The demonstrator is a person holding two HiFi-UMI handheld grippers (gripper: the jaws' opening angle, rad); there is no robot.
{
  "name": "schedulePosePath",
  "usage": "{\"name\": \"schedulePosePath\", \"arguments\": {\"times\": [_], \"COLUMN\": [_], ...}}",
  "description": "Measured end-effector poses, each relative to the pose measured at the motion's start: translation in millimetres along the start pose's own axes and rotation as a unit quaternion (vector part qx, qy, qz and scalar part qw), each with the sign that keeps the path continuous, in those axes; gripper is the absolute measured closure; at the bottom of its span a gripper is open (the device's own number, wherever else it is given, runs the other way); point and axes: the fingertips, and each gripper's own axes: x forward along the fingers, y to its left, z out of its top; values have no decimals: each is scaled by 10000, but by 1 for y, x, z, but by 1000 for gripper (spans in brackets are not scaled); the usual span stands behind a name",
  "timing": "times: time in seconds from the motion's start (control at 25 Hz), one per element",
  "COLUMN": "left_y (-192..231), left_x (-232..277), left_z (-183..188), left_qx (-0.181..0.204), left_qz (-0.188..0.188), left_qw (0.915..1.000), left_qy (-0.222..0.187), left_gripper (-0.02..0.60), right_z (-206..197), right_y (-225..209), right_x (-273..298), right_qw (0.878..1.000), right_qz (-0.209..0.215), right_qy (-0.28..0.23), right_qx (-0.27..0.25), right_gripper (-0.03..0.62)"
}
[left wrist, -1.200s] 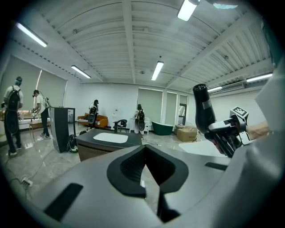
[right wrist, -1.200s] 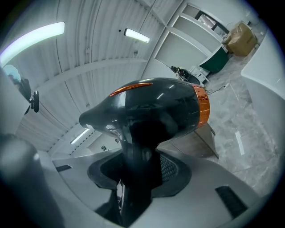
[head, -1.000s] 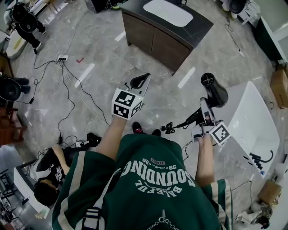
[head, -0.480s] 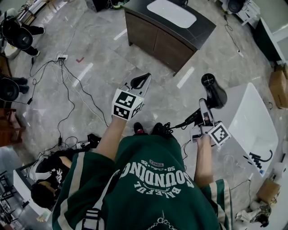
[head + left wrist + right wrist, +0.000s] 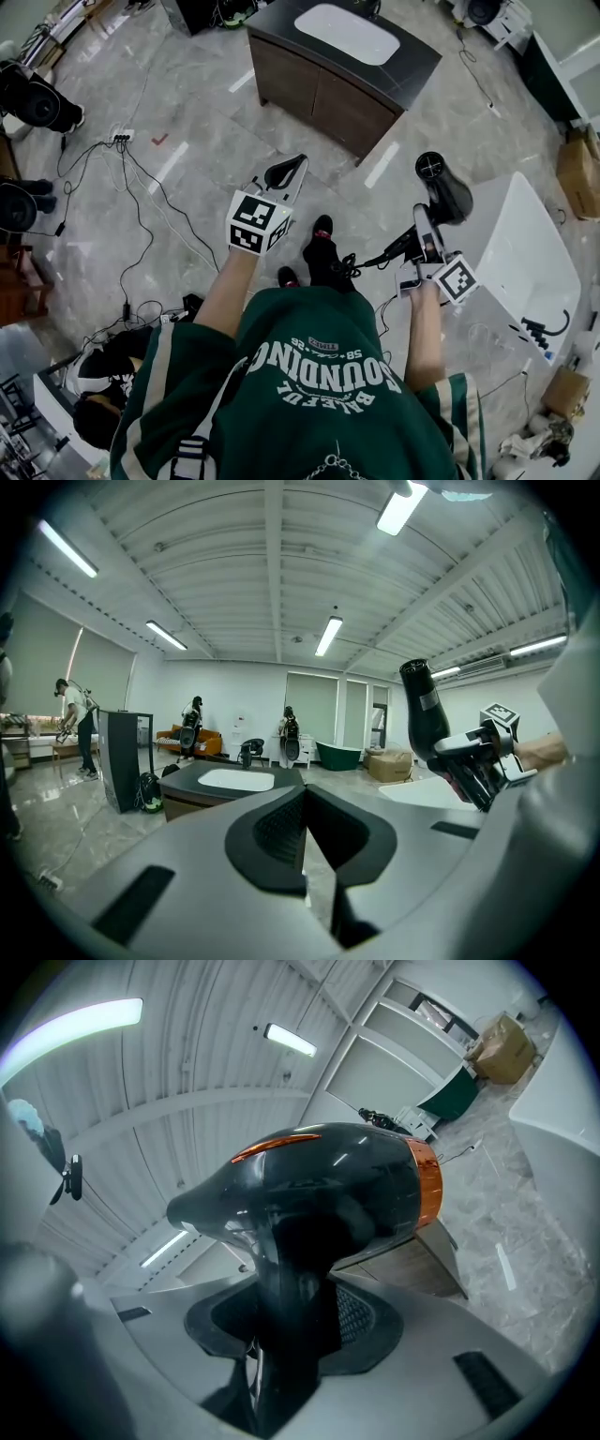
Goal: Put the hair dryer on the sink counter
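The right gripper [image 5: 291,1330] pinches the handle of the glossy black plastic hair dryer with an orange ring at one end [image 5: 328,1185]. Its jaws press on either side of the handle, so the dryer's barrel sits crosswise above them. In the head view the dryer is held in the air over the grey marbled floor [image 5: 216,112], just beside the white bathtub [image 5: 525,244]. It is well apart from the sink counter [image 5: 412,58], a dark brown wooden cabinet with a black top and a white oval basin. A thin black cord [image 5: 370,262] hangs from the dryer's handle. The left gripper [image 5: 286,173] is held out alongside, its jaws pressed together at the tips with nothing between them
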Motion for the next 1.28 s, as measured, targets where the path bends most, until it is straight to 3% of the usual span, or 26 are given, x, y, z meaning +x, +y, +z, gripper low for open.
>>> {"name": "schedulePosePath", "arguments": {"times": [0.44, 0.88, 1.28], "left_y": [31, 79, 104], "left_x": [69, 152, 215], "left_z": [21, 55, 61], "left_qx": [219, 170, 112], "left_qz": [-225, -22, 188], "left_qw": [9995, 9998, 9996], "left_qy": [95, 98, 181], "left_gripper": [571, 571, 571], "right_z": [40, 104, 142], "right_y": [-30, -59, -91], "right_x": [65, 152, 205], "right_qw": [9999, 9998, 9993], "right_qz": [13, 173, 298], "right_qy": [-121, -49, 213], "right_qx": [52, 84, 97], "right_gripper": [405, 405, 405]}}
